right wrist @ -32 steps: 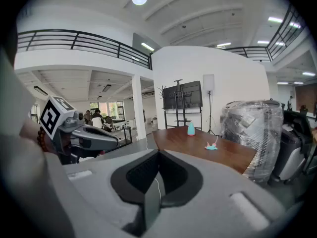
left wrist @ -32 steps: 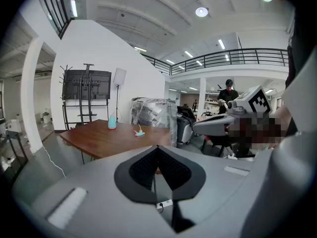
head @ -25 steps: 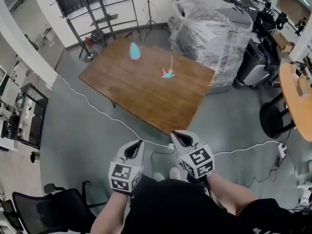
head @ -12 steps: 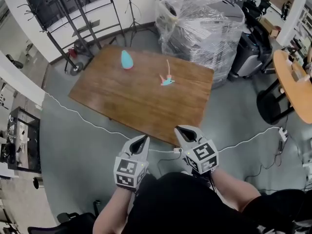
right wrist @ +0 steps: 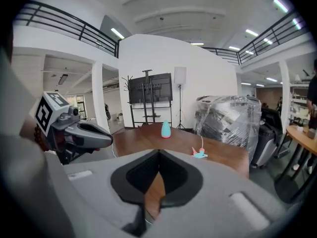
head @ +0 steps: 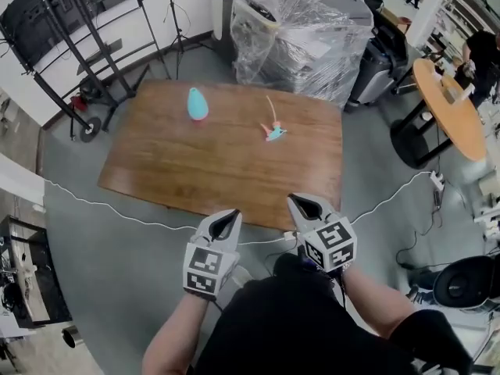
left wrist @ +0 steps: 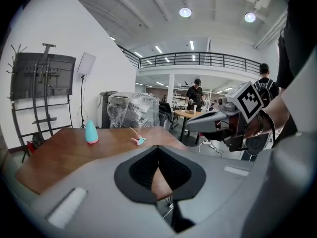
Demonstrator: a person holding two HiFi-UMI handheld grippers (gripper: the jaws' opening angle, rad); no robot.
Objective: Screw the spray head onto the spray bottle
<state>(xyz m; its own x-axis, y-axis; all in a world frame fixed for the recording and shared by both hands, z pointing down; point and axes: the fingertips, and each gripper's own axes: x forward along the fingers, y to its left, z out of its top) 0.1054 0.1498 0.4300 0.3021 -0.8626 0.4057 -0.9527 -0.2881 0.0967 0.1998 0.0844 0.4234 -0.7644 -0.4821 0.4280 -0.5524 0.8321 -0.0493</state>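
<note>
Closing in now: both grippers have come up toward the near edge of the table (head: 195,166), which sits squarer ahead than a second ago. Left gripper (head: 229,214) has its jaws clenched together on nothing, and right gripper (head: 296,200) is the same, pinched tight and empty. Neither reaches past the table's near edge.

On the table, the teal bottle (head: 197,105) stands upright toward the far left. The spray head (head: 274,133) lies flat well to its right, nearer the table's middle, the two well apart. Its thin tube runs away toward the far edge, so the long axis points roughly along the line of approach.

My read is that the spray head lies almost straight ahead of the right gripper, and the bottle is the left's job. Both must open before any pick-up.
</note>
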